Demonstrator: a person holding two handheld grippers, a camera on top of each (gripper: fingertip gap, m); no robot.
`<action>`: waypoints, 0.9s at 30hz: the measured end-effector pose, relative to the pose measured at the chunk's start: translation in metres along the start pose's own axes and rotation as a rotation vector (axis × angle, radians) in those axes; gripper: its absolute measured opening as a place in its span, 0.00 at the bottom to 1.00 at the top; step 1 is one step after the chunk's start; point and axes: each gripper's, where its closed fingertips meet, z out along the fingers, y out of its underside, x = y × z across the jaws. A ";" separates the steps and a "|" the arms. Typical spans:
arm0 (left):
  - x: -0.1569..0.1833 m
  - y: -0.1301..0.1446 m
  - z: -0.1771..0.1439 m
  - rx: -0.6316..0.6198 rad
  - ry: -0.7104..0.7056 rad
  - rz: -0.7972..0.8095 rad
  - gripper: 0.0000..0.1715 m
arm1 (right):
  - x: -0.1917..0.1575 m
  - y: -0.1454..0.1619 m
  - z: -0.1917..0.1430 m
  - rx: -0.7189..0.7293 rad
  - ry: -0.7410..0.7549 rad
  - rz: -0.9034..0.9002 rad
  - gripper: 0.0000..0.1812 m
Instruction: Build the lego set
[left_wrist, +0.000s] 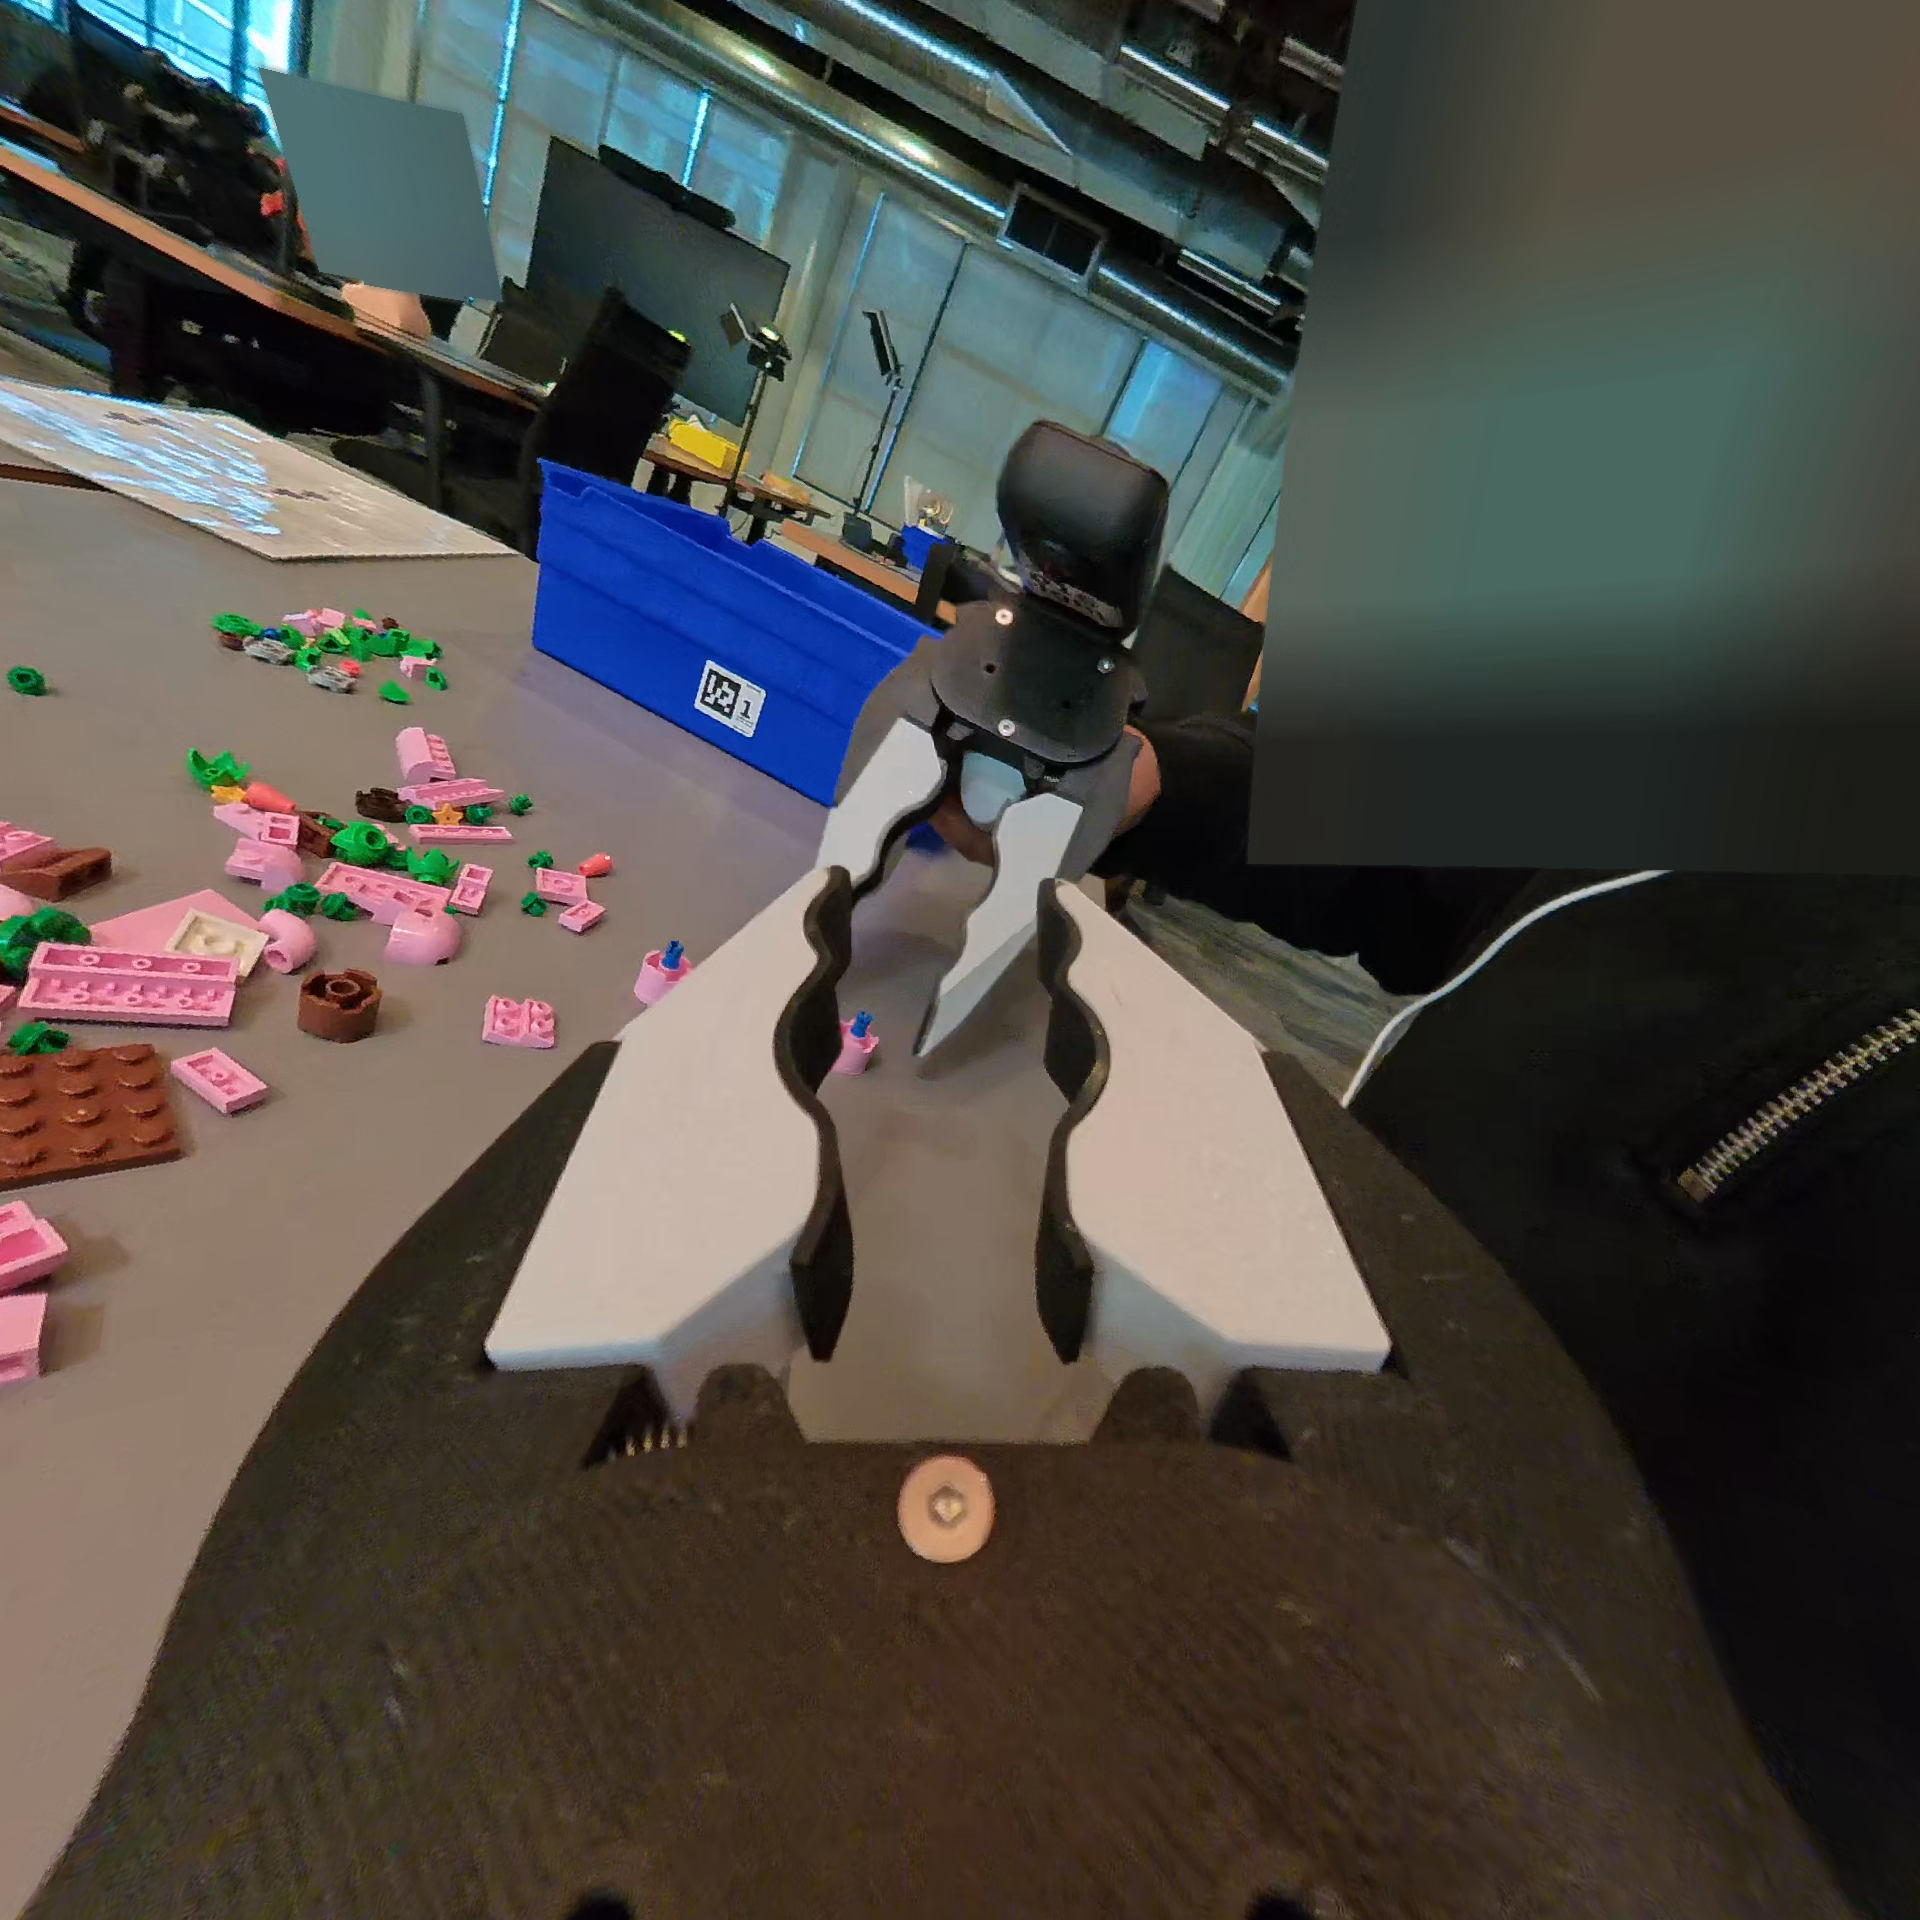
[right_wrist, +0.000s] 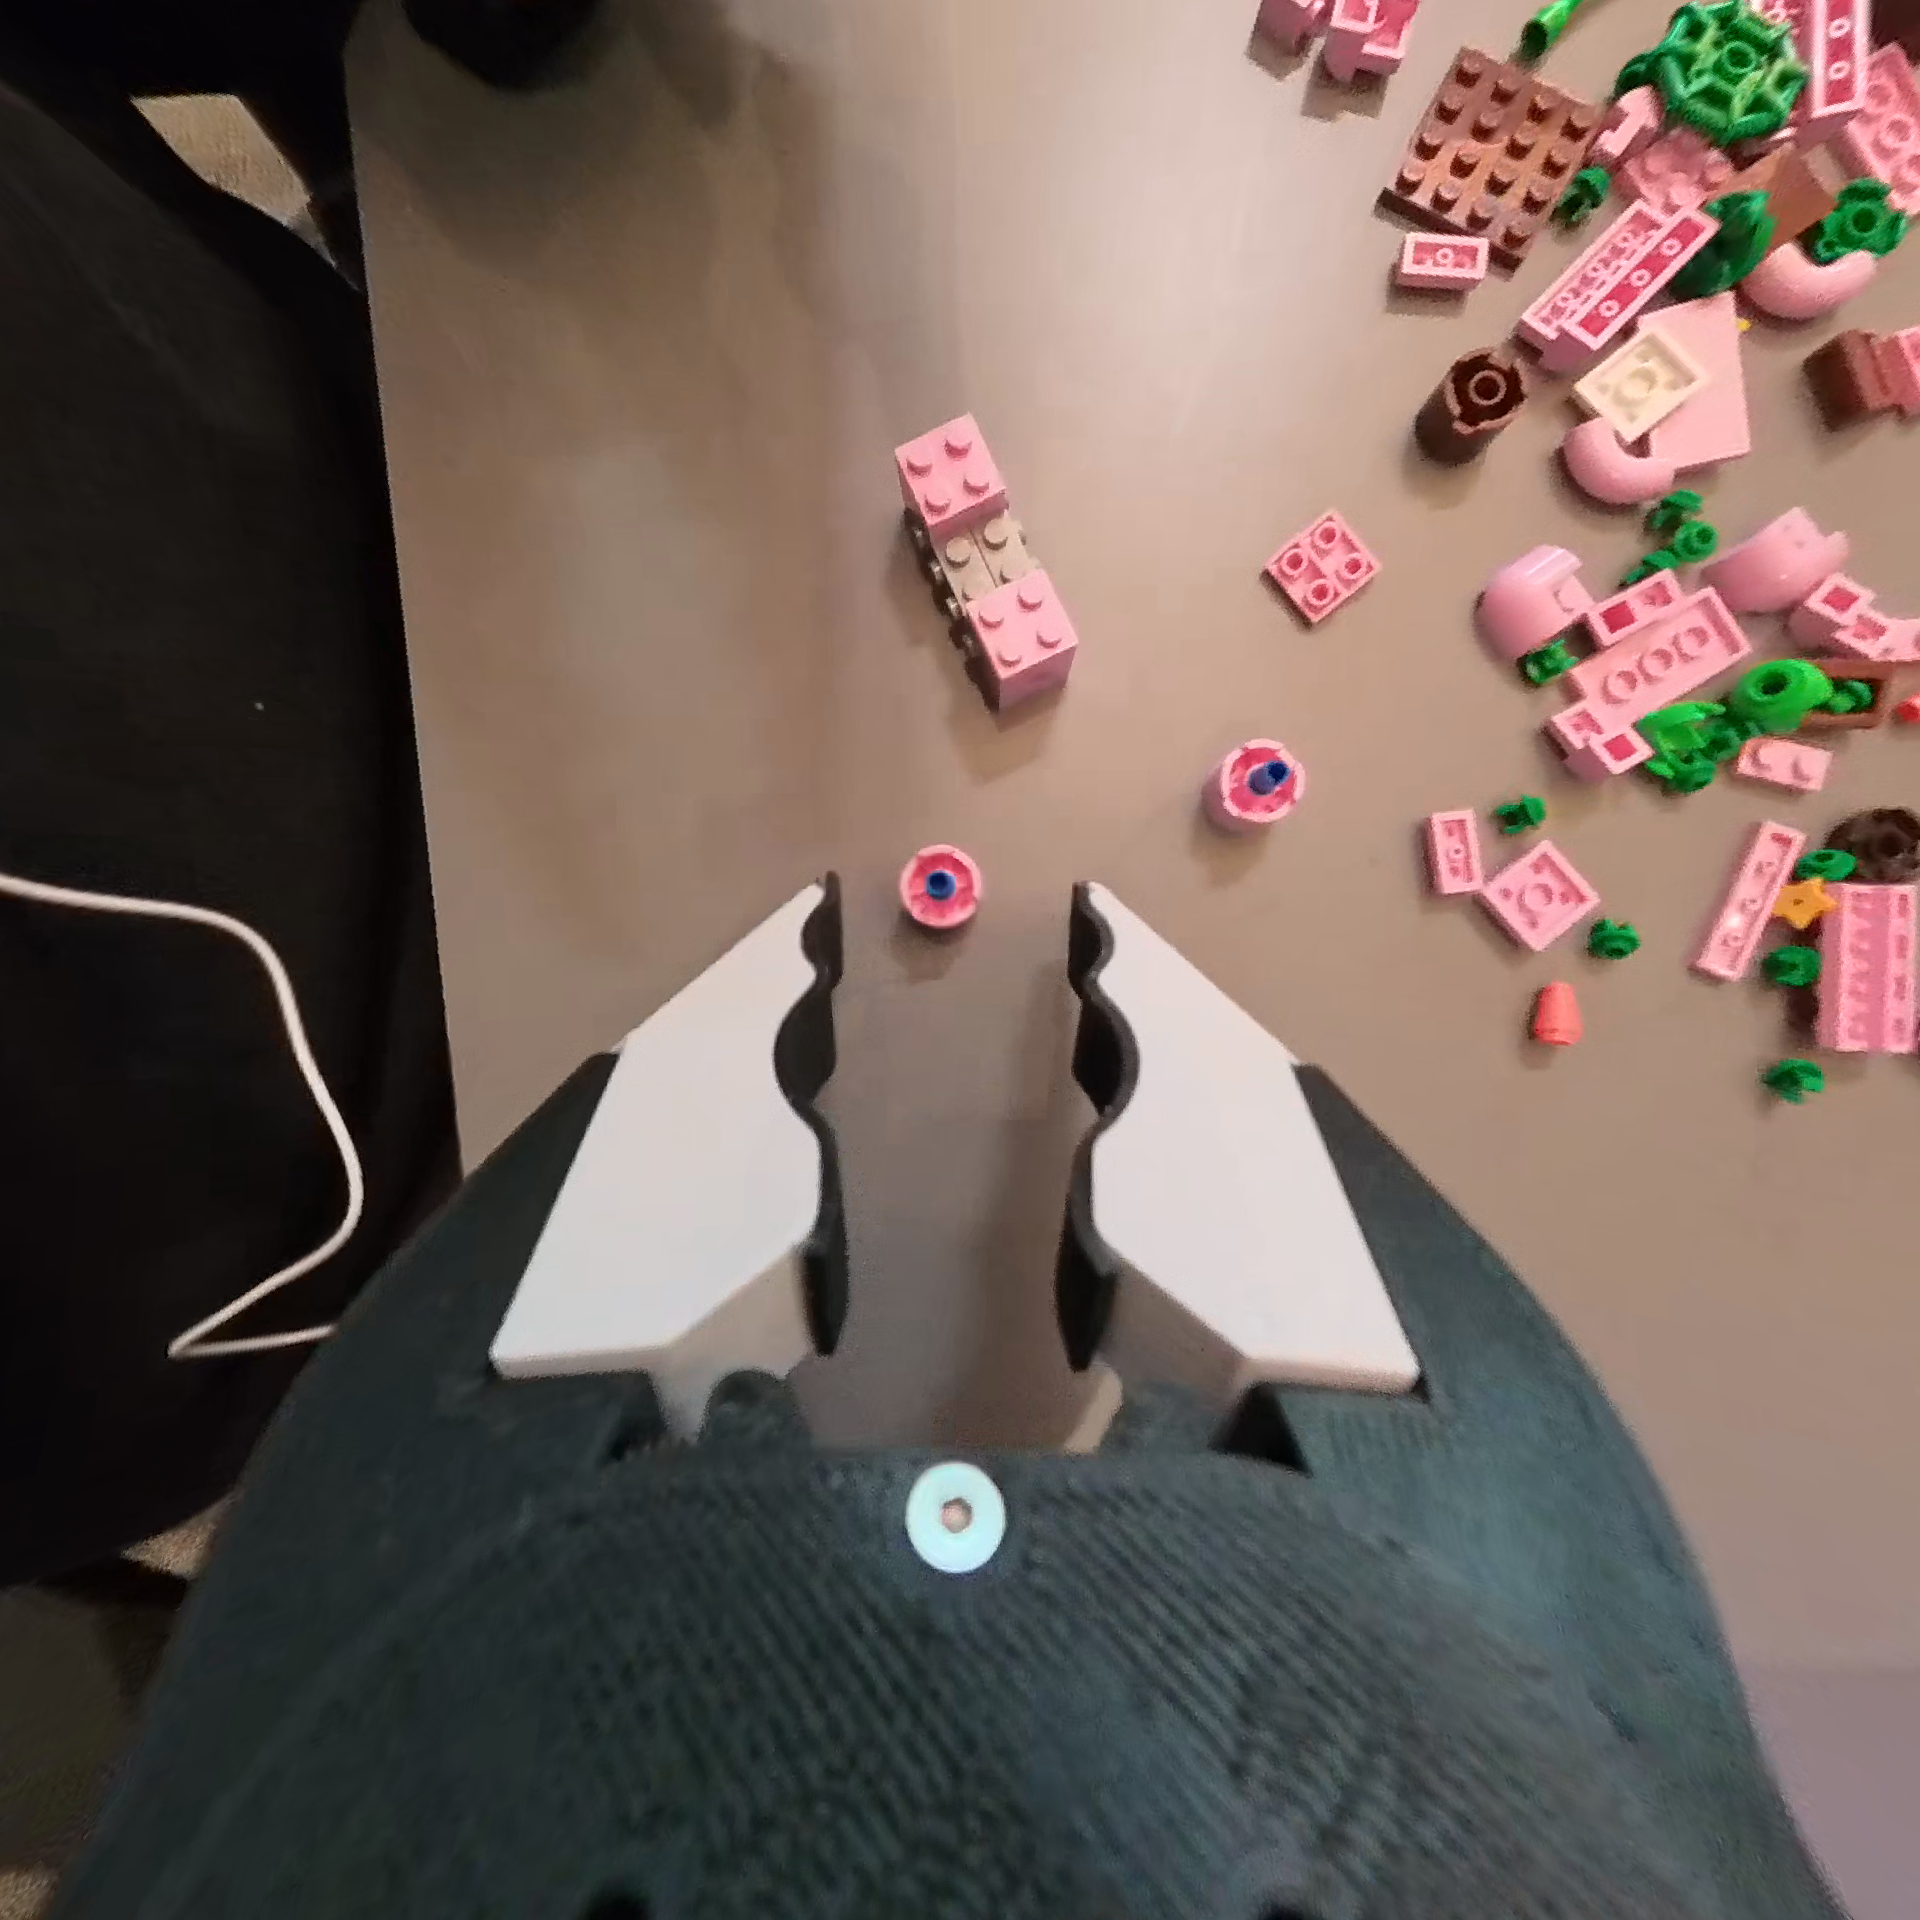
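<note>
My right gripper (right_wrist: 956, 894) is open and empty, pointing down at the grey table (right_wrist: 644, 520). A small round pink piece with a blue pin (right_wrist: 940, 883) stands on the table just ahead of its tips, close to the left finger. A second such piece (right_wrist: 1255, 784) stands to the right. A short block of pink and tan bricks (right_wrist: 987, 561) lies farther ahead. My left gripper (left_wrist: 940, 894) is open and empty, low over the table, facing the right gripper (left_wrist: 883, 997). The nearer pink piece (left_wrist: 857, 1044) shows between the fingers.
Loose pink, green and brown pieces (left_wrist: 343, 883) spread over the table, also in the right wrist view (right_wrist: 1683, 644), with a brown plate (left_wrist: 83, 1112). A blue bin (left_wrist: 707, 623) and a booklet (left_wrist: 208, 468) stand behind. A person's black jacket (left_wrist: 1662, 1299) borders the table edge. There is about 12 cm between the tips of the two grippers. The brown plate (left_wrist: 83, 1112) is about 15 cm from both grippers' fingertips. It turns up in the right wrist view (right_wrist: 1474, 167) as well.
</note>
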 end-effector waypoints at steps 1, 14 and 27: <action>-0.001 0.000 0.001 -0.004 -0.006 0.003 0.20 | -0.002 0.000 0.002 0.015 0.005 0.004 0.23; -0.001 0.004 0.009 -0.046 -0.112 0.200 0.25 | -0.001 -0.091 -0.044 0.662 -0.025 0.236 0.08; 0.005 -0.011 -0.005 0.009 -0.275 0.466 0.11 | -0.026 -0.152 -0.039 1.054 -0.627 0.751 0.07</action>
